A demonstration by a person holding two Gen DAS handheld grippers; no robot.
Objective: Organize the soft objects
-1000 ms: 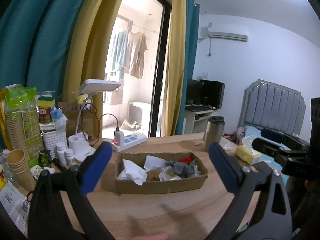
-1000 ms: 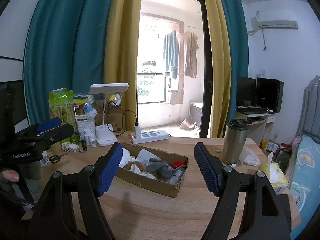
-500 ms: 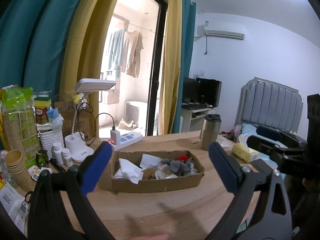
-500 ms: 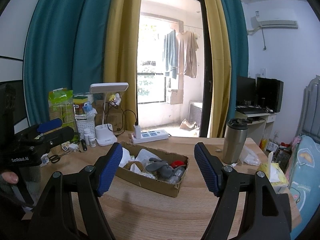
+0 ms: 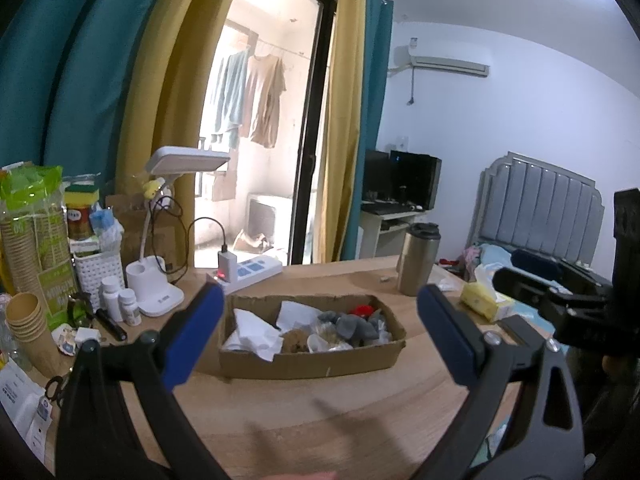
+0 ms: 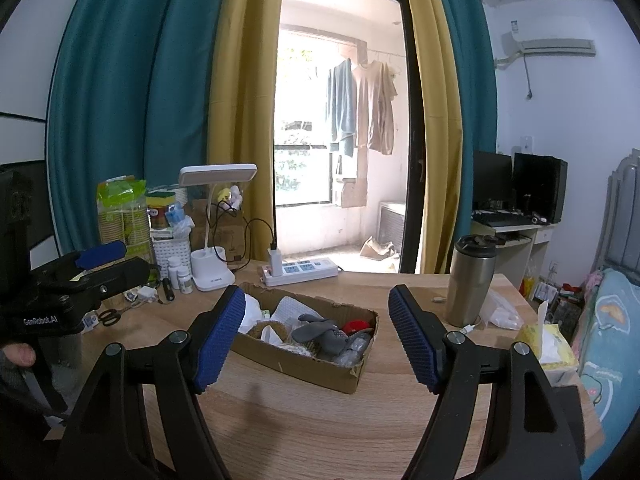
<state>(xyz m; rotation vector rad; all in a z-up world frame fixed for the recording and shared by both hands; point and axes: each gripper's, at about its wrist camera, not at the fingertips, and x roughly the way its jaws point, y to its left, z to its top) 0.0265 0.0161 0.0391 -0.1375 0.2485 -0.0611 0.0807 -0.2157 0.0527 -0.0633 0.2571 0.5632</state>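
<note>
The left tool (image 5: 320, 332) hangs above the near edge of the wooden counter (image 5: 360, 412), its blue-padded fingers (image 5: 192, 336) spread wide with nothing between them. The right tool (image 6: 316, 336) is held the same way, jaws far apart and empty, a little off to the right of the first.

Both face a shallow cardboard box (image 6: 308, 364) that sits on the counter just ahead of them. Inside it lies a jumble: a grey sock (image 6: 324, 330) near the middle, something red (image 6: 358, 325) behind it, crumpled white tissue (image 5: 256, 332) at the left end, and a brown scrubby lump (image 5: 296, 340) beside that.

Past the box, a white power strip (image 6: 300, 270) with a charger plugged in lies by the balcony door. To the left stand a white desk lamp (image 6: 216, 224), two small white bottles (image 5: 120, 304) and a stack of paper cups (image 5: 28, 316). To the right stand a steel tumbler (image 6: 472, 280) and a yellow tissue pack (image 6: 548, 344).
</note>
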